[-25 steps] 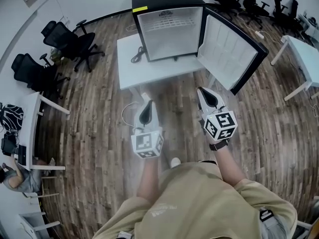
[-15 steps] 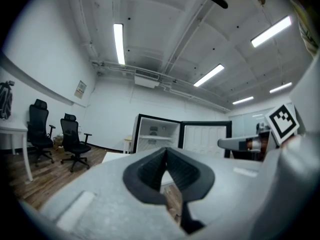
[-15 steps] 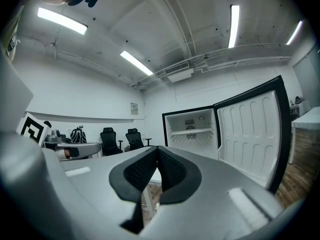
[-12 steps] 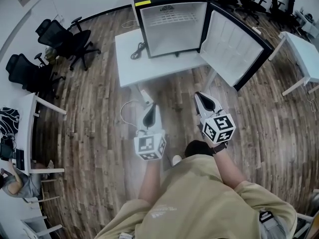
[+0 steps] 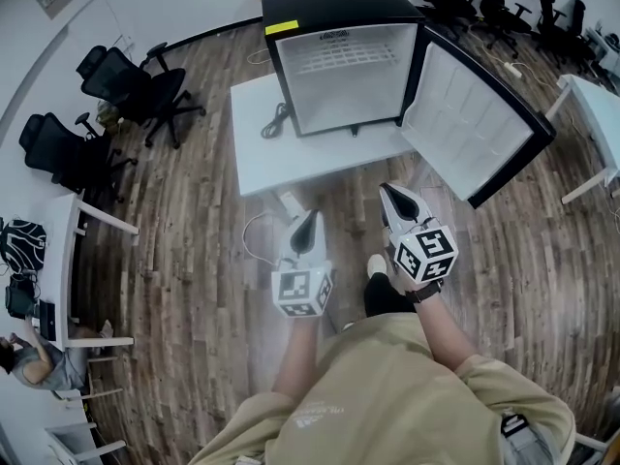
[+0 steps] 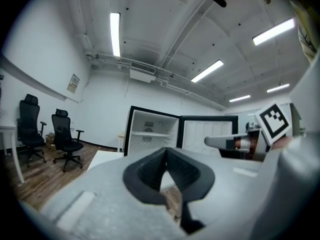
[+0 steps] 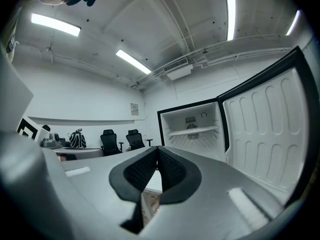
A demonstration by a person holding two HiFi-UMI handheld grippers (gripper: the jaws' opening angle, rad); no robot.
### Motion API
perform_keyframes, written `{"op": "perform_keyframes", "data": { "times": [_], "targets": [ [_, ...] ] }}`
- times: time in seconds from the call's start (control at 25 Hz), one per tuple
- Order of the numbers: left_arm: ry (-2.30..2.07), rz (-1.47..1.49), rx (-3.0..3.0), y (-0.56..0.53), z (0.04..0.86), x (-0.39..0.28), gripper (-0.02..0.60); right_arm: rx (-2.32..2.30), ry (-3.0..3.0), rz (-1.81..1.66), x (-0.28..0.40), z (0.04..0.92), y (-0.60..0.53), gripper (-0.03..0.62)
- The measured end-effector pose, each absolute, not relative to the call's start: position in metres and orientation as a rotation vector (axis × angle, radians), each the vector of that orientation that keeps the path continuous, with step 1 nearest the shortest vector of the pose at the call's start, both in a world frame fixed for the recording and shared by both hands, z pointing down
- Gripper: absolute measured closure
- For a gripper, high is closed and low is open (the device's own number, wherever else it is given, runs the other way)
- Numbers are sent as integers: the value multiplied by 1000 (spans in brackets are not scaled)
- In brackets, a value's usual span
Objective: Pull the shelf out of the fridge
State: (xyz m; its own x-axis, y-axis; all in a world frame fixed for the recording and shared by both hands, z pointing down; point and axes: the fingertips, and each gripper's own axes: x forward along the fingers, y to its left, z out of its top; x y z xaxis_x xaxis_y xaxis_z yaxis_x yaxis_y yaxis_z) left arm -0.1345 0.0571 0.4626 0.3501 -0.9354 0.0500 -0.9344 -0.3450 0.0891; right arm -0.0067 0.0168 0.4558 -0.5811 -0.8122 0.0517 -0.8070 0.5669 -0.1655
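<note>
The small black fridge [image 5: 327,0] has a smooth, faintly glossy shell and a white moulded-plastic lining. Its white wire shelf [image 5: 339,54] is probably coated metal. The white table [image 5: 262,153] is matt, and the brown plank floor [image 5: 194,250] is grainy wood. The left gripper [image 5: 310,214] and right gripper [image 5: 389,189] are matt grey plastic with ribbed black pads [image 7: 135,173].

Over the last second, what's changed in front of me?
The person has stepped slightly nearer the black mini fridge on the white table. Nothing was taken hold of or let go. The left tongs and right tongs stay shut and empty, the fridge door stays open, and the white wire shelf stays inside.
</note>
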Motion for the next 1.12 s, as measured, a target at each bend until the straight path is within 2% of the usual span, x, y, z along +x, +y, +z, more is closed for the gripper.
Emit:
{"op": "perform_keyframes", "data": {
  "times": [0.36, 0.6, 0.84, 1.12],
  "targets": [
    [-1808, -48, 2530, -77, 417, -113, 580, -1332, 2738, -249, 13, 420, -121, 588],
    [-1806, -35, 2506, -145, 421, -88, 580, -1289, 2769, -296, 27, 426, -184, 588],
    [-1819, 6, 2473, -182, 440, -70, 580, -1220, 2787, -378, 32, 447, -222, 588],
    [-1852, 33, 2416, -210, 449, -87, 580, -1108, 2733, -609, 13, 467, -266, 577]
  ]
}}
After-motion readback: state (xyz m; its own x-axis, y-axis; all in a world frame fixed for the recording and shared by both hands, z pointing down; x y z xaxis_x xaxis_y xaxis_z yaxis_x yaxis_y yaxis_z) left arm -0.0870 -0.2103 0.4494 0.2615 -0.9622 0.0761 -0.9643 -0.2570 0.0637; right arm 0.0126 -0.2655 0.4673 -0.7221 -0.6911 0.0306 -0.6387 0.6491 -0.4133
